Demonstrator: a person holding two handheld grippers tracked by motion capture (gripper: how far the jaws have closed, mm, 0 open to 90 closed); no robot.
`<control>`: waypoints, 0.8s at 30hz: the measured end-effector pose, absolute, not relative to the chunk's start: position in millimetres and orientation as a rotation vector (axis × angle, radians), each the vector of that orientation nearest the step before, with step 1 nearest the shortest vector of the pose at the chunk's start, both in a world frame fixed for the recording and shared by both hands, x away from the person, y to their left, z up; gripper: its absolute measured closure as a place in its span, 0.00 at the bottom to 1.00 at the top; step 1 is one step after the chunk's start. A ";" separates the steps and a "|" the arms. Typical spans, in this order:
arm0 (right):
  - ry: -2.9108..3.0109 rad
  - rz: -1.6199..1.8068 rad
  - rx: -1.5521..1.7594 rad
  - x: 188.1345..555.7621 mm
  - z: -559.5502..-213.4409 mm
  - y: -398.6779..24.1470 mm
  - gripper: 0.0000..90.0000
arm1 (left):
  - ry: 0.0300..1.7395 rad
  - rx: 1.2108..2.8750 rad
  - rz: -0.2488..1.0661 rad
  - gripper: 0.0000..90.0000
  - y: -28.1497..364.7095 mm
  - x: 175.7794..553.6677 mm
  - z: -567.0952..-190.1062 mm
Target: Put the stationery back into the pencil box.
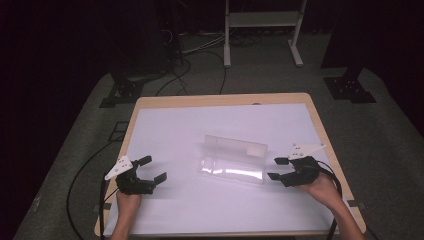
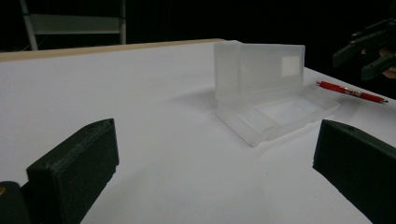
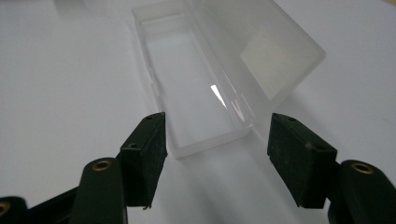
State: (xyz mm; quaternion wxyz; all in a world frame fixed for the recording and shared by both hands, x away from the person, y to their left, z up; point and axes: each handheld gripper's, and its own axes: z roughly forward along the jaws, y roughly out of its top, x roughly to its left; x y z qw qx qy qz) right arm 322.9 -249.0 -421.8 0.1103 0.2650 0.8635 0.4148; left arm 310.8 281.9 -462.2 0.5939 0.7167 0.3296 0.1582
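Right claw (image 3: 210, 158) sits wide and empty just short of the open clear box (image 3: 219, 70) mid-worktop (image 1: 165, 125), left claw (image 1: 142, 175) wide too, so a careless nudge could probably skid that light box toward the red pen (image 2: 350, 91).

high: above, looking down | claw views: low, near | shared: open box (image 1: 232, 160)

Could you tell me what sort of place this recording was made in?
Probably a lab or studio set up for recording: a white-covered wooden table stands on grey carpet among dark surroundings, with black cables trailing across the floor and a white metal stand behind.
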 end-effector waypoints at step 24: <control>2.467 1.116 0.956 303.8 -432.6 -299.3 0.47 | 0.765 1.665 0.367 0.00 282.1 310.9 -462.3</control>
